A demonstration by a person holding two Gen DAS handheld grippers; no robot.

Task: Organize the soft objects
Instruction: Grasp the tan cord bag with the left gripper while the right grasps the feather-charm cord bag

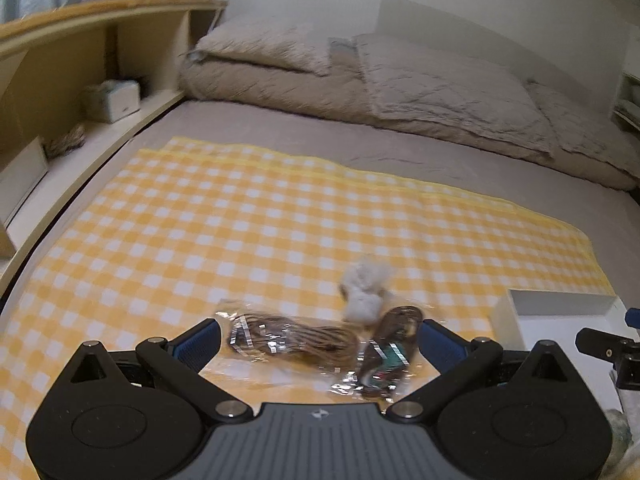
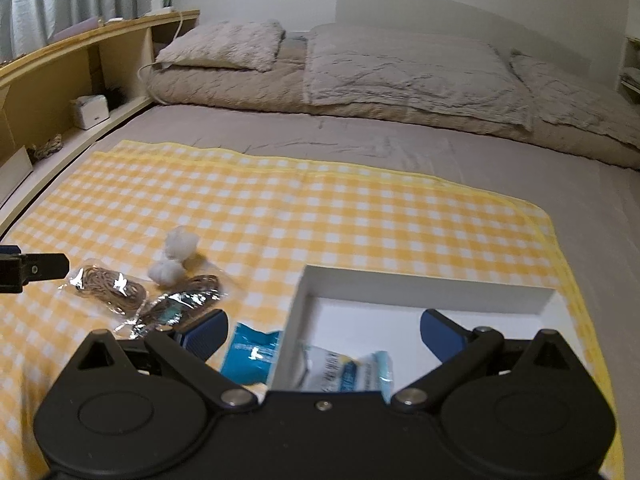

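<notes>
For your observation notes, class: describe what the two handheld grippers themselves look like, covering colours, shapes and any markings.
Both look alike. The left gripper has a matt black body with two rounded lobes bearing circular discs, black linkage arms with silver pivot pins, and blue ribbed pads. Its grey ribbed centre plate carries a small pale logo. The right gripper has the same black lobes, silver pins and blue pads, with a small screw at centre. No hands, sleeves or cables show.

Yellow-and-white checked cloth, white box (blue-and-white packet inside), blue packet, grey bedding

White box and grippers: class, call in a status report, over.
Left gripper open over two rubber-band bags. Right gripper open at white box; one packet inside, blue packet outside. Cotton balls loose. Nothing blocking.
</notes>
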